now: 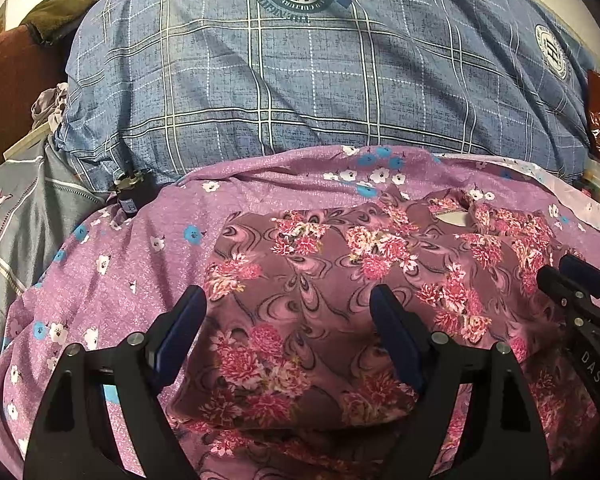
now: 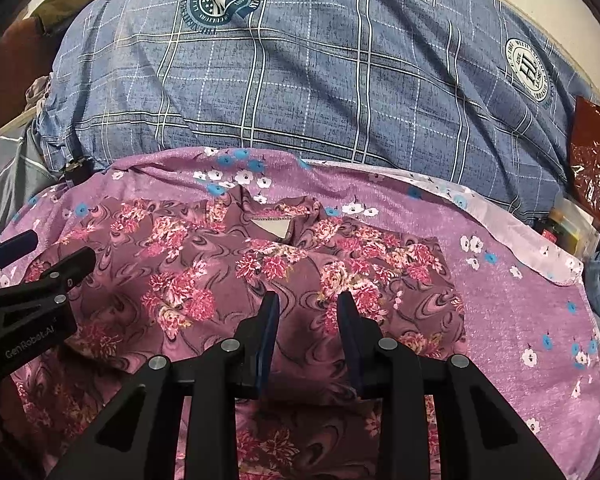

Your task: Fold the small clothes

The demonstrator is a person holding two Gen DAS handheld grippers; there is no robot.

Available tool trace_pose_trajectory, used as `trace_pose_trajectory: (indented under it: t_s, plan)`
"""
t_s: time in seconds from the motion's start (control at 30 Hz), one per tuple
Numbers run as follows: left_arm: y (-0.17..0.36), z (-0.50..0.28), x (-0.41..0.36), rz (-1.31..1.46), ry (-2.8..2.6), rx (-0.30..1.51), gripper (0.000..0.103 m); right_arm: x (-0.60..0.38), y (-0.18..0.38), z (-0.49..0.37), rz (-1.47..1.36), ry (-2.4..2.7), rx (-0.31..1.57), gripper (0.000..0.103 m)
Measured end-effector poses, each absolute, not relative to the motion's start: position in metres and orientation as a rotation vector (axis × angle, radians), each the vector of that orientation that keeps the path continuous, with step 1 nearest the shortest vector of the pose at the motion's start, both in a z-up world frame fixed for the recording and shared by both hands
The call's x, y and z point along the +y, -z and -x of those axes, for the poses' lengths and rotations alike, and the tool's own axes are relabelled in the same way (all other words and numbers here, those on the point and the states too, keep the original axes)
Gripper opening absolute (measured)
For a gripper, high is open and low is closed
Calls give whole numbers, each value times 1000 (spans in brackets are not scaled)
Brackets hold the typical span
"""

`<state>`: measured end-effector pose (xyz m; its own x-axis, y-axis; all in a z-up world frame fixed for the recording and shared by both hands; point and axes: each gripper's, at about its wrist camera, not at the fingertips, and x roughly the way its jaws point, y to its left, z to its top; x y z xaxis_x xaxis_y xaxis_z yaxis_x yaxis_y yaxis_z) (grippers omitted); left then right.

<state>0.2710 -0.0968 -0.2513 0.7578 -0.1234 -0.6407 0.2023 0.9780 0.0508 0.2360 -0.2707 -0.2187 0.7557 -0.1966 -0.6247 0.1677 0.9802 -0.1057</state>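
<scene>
A small mauve garment with pink flower print (image 1: pixel 320 280) lies spread on a purple flowered sheet (image 1: pixel 112 272), its neck opening (image 1: pixel 452 216) at the far side. It also shows in the right wrist view (image 2: pixel 260 280). My left gripper (image 1: pixel 288 300) is open wide over the garment's left part, holding nothing. My right gripper (image 2: pixel 308 304) is open with a narrower gap over the garment's middle, holding nothing. The right gripper shows at the right edge of the left view (image 1: pixel 568 276); the left gripper shows at the left edge of the right view (image 2: pixel 56 252).
A big blue plaid quilt (image 1: pixel 300 80) is bunched just behind the sheet. A grey bedcover (image 1: pixel 28 216) lies at the left. A red-brown plastic bag (image 2: pixel 596 160) and small boxes sit at the right. A dark green cloth (image 1: pixel 60 12) lies at the far left.
</scene>
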Motion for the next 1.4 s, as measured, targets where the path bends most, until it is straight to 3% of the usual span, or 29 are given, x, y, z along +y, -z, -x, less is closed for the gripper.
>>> trace_pose_trajectory:
  t_s: [1.4]
  plan:
    - [247, -272, -80, -107, 155, 667, 84, -229, 229, -244, 159, 171, 731, 31]
